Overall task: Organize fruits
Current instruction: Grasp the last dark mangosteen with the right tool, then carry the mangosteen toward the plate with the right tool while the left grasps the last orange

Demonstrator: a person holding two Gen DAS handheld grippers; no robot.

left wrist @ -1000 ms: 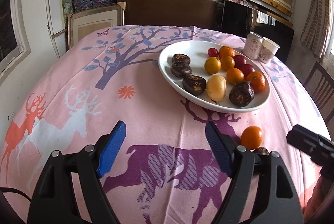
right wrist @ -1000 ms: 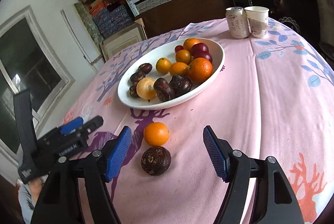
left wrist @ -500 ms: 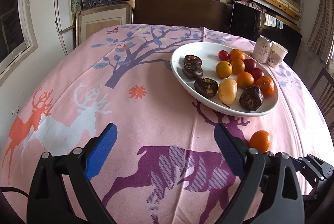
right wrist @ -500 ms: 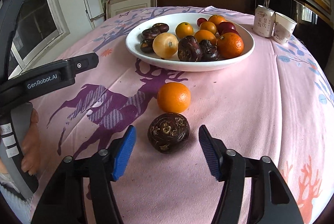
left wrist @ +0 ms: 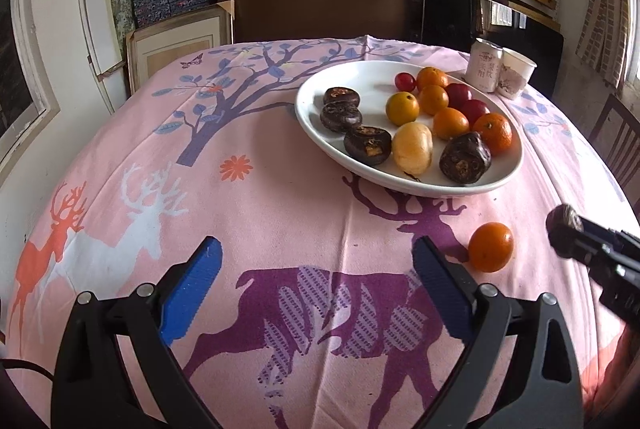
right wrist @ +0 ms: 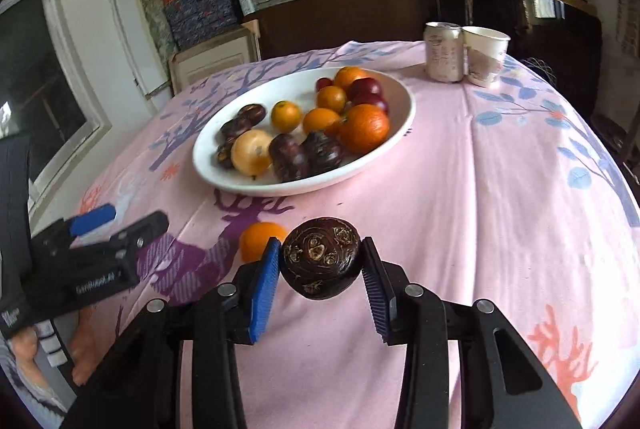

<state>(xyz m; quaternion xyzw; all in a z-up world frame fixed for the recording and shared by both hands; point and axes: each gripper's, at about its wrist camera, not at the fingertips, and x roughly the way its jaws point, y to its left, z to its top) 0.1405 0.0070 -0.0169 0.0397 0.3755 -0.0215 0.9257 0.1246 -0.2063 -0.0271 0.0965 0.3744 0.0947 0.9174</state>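
Note:
A white oval plate [left wrist: 320,109] [right wrist: 392,97] on the pink tablecloth holds oranges, red plums, a pale yellow fruit and several dark brown fruits. My right gripper [right wrist: 320,265] is shut on a dark brown fruit [right wrist: 320,261] and holds it above the cloth; the fruit also shows at the right edge of the left wrist view [left wrist: 562,227]. A loose orange [left wrist: 490,247] [right wrist: 260,239] lies on the cloth below the plate. My left gripper [left wrist: 316,285] is open and empty, above the purple deer print, left of the orange.
A drink can [right wrist: 444,51] and a paper cup [right wrist: 486,55] stand behind the plate at the table's far right. Shelves with boxes fill the back wall. A wooden chair [left wrist: 616,145] stands at the right.
My right gripper has shut on the dark brown fruit and lifted it off the cloth. The left gripper has shifted a little and stays open.

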